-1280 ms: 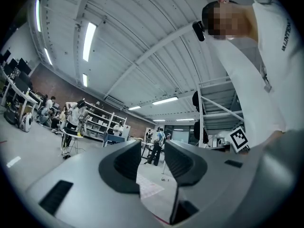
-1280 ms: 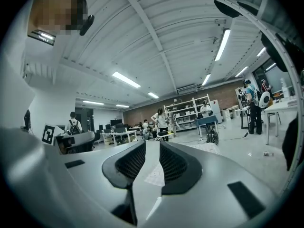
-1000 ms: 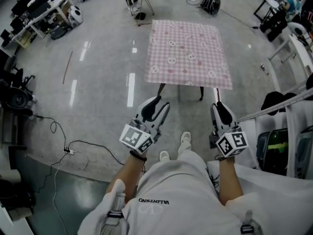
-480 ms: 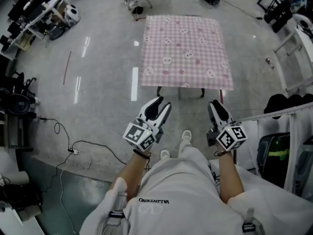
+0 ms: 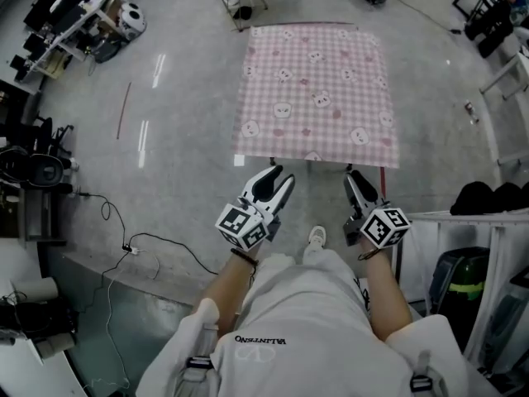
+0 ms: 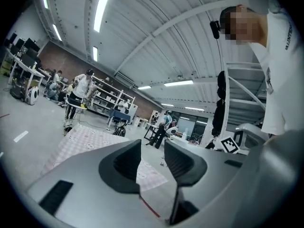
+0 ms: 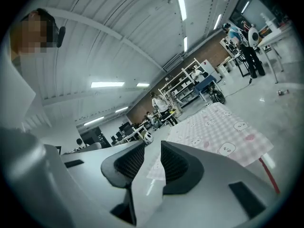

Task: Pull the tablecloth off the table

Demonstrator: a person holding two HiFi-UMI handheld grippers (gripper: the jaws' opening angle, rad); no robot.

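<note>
While our left gripper [image 5: 279, 176] hangs with jaws parted and empty, the tablecloth [image 5: 318, 89] lies spread flat over the table [image 5: 383, 180] just ahead; our right gripper [image 5: 355, 176], likewise parted, grasps nothing, so the whole pull remains

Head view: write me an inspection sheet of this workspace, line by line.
Surface: table covered; only legs show under the near edge.
Job's things: pink checked tablecloth lies flat, not yet gripped.
Clutter: nothing seen on the cloth.
Grippers: left gripper and right gripper both open, empty, not touching the cloth.
Cables: black cable trails over the floor at left.
Surroundings: grey floor; desks upper left; shelves far off.
</note>
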